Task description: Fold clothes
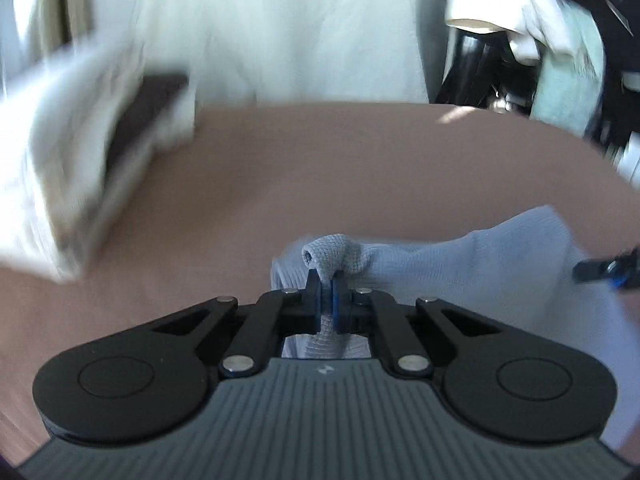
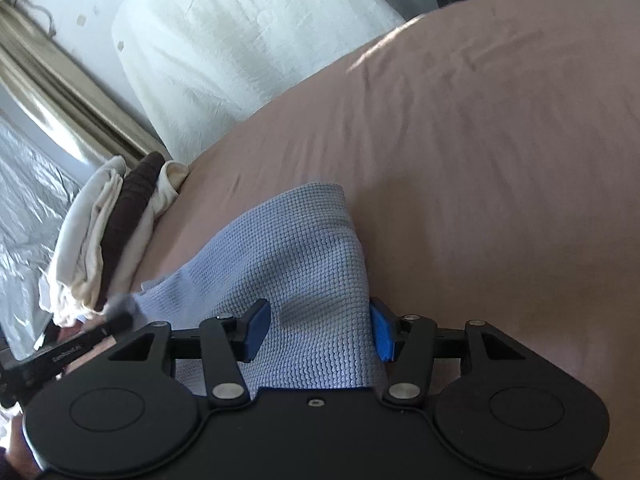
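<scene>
The blue cloth [image 2: 292, 264], a waffle-knit piece, lies on the bed [image 2: 480, 160], over its tan sheet, close in front of both claws. The left claw [image 1: 327, 300] is clenched on a bunched corner of it, the fabric puckered up between the pads. The right claw [image 2: 318, 328] stands released, its jaws wide apart with the cloth running between them and under the tool; the pads do not pinch it.

As a judgement, the fold of this piece is only starting: it looks rumpled and partly doubled, with one corner taken and the other side not yet gripped. Squaring the edges, laying one half over the other and smoothing all seem left to do.

A stack [image 2: 108, 232] of folded clothes, pale pieces with one dark brown one among them, sits at the bed's edge beside the cloth, which suggests part of the load is done. In the left view more loose garments [image 1: 504, 12] hang in a heap beyond the far edge of the bed.

No basket or other container shows in either view.
</scene>
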Demonstrator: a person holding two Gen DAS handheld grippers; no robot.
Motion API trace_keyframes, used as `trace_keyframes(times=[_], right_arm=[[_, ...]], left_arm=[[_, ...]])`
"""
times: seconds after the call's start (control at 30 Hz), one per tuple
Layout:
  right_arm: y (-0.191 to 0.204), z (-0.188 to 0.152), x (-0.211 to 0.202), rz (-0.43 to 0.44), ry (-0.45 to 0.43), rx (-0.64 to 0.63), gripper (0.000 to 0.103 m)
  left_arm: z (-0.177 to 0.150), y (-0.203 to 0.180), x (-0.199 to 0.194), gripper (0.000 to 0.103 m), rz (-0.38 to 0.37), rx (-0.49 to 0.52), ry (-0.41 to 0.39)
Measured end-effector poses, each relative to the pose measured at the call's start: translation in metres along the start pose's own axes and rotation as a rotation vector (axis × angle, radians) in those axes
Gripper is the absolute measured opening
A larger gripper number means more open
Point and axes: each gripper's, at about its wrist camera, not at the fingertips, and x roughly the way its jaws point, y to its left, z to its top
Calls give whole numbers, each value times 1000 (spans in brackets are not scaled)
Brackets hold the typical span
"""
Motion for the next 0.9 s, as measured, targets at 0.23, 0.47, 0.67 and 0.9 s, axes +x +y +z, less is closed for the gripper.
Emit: trace_keyframes(times=[0.23, 0.47, 0.67, 0.9], right_arm=[[15, -5, 6, -80, 29, -109, 59], [10, -4, 9, -72, 33, -94, 60], [17, -7, 9, -96, 6, -148, 56], [51, -18, -6, -437, -207, -449, 6]], left_arm=[[-3, 7, 21, 10, 136, 6, 113], [-37, 19, -45, 10, 86, -157, -26], [-69, 0, -66, 45, -55, -172, 126], [-98, 15, -78, 41, 219, -208, 266]])
